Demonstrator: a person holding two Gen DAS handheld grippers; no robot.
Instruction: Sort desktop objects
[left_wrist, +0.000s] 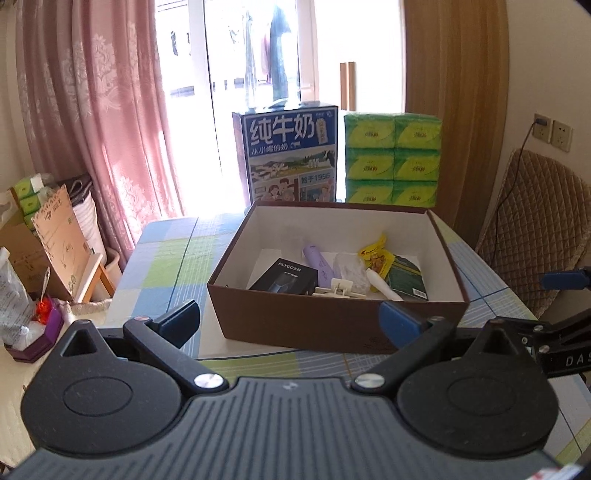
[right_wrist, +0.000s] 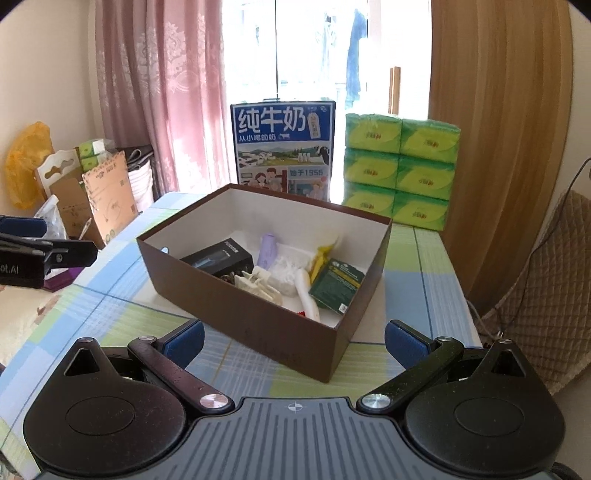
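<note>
Brown box (left_wrist: 332, 321) on checked table (left_wrist: 162, 254), objects inside.
Left gripper (left_wrist: 290, 323), right gripper (right_wrist: 293, 338): jaws apart, empty. Right view alone shows green packet (right_wrist: 337, 286) label plainly.

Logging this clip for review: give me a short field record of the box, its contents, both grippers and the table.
container: brown box, open, white inside, on the checked tablecloth
contents: black shaver box, purple tube, white clip, white tube, yellow snack packet, green packet
left gripper: open, empty, in front of the box
right gripper: open, empty, in front of the box
behind box: milk carton, green tissue packs
loose items on cloth: none visible
</note>
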